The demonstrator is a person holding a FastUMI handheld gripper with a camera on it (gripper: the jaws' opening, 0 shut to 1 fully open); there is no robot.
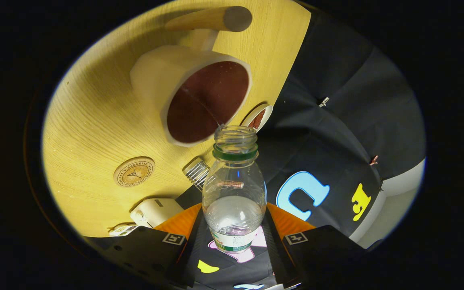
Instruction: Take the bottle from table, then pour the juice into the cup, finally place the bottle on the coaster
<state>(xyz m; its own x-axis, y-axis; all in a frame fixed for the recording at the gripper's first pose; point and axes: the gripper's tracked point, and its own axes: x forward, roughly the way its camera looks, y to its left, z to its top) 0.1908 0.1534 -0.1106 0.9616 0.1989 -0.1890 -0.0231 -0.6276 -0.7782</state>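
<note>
Gripper [234,241] pinching clear plastic bottle [234,193] at lower body, both fingers pressed on; open mouth tilted toward cream cup with brown interior [206,100]. Bottle light, thin-walled, slippery, squeezable: hold firm below shoulder. Round wooden coaster [134,171] beside cup on table [87,121]

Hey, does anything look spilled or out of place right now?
No spill shows. The claw grips the uncapped bottle, its mouth just short of the cup. A loose clear cap-like piece lies on the table beside the wooden coaster.
</note>
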